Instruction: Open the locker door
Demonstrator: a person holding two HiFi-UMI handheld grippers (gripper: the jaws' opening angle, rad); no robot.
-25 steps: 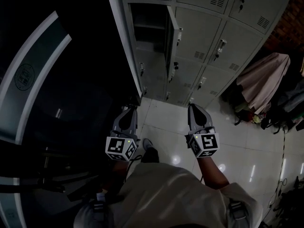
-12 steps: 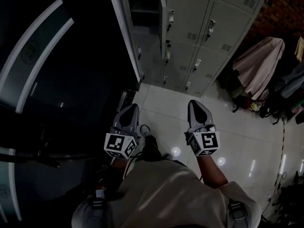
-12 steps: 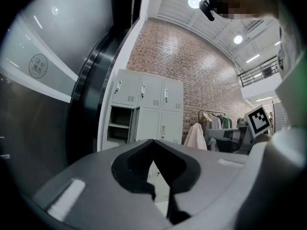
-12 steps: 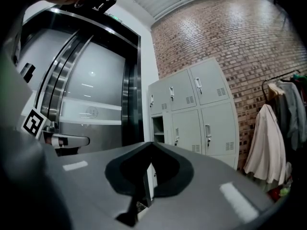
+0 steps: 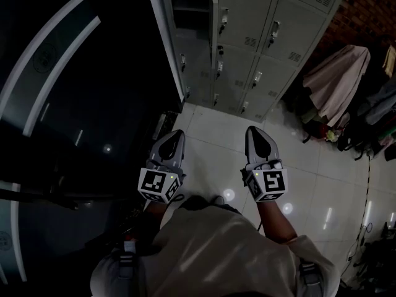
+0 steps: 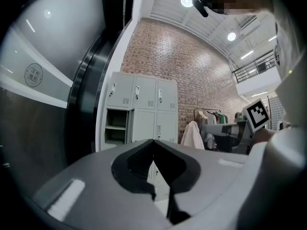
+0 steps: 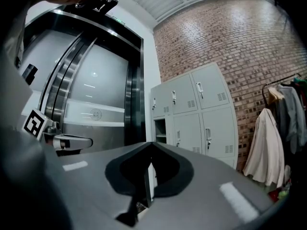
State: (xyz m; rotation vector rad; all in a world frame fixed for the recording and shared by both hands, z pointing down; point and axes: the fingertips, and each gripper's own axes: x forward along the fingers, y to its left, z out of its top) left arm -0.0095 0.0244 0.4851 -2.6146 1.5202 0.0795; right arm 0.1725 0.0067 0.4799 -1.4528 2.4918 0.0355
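Left tool (image 5: 177,133) and right tool (image 5: 253,130) both clenched, empty, well short of lockers (image 5: 266,48) at top centre. One locker door (image 5: 215,4) stands open. We judge it thin steel, light and stiff. Take it by the latch handle (image 5: 223,17).

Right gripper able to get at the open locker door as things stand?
Probably not from here: the right gripper is shut, with open floor between it and the locker door. Nothing blocks the way; stepping closer should do.
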